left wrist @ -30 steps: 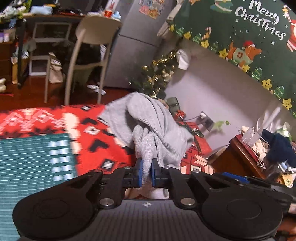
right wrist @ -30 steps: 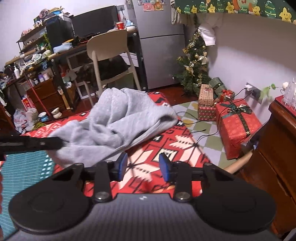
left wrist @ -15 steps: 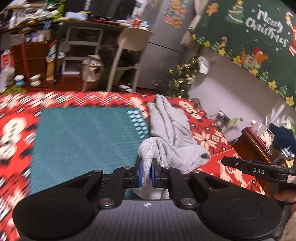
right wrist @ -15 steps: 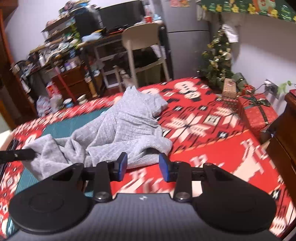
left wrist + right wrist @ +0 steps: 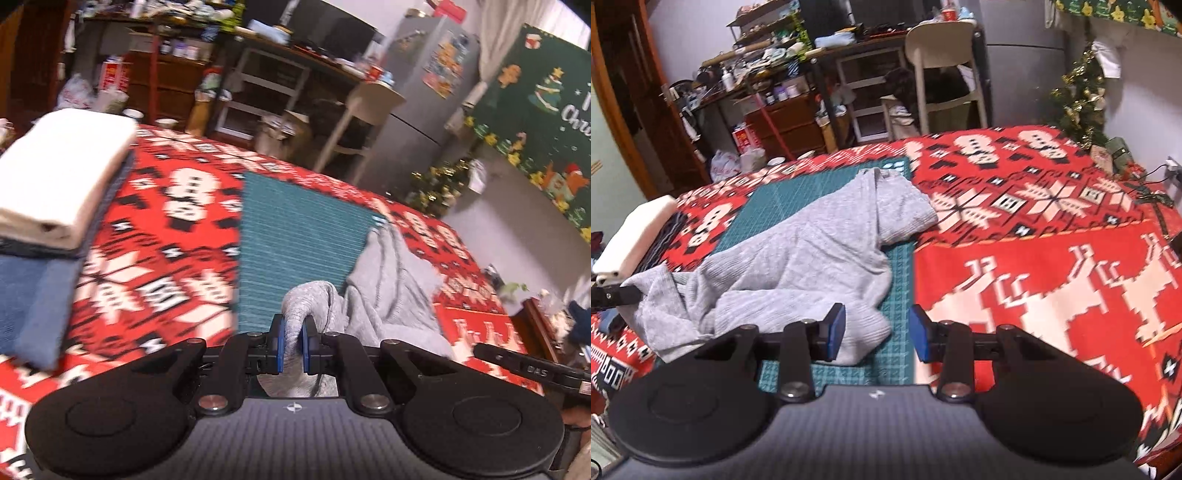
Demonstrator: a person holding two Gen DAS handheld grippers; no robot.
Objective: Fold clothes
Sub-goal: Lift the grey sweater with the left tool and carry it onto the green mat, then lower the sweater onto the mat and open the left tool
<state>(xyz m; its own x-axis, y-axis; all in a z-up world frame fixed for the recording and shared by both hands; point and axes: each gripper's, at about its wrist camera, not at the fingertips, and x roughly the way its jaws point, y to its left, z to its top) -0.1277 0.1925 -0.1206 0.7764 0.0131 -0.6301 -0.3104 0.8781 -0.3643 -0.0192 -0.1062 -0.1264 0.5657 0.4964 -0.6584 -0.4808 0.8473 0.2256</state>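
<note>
Left tongs [image 5: 291,341] pinch one end of a rumpled grey knit garment [image 5: 812,254] stretching diagonally away; right tongs [image 5: 877,334] hover spread just above its near hem.

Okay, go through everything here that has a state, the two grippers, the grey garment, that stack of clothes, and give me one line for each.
left gripper: shut on a bunched edge of the grey garment.
right gripper: open, holding nothing, a corner of the garment lying by its left pad.
grey garment: unfolded, rumpled, spread mostly over the green mat.
stack of clothes: folded, white piece on top, blue ones under it.
</note>
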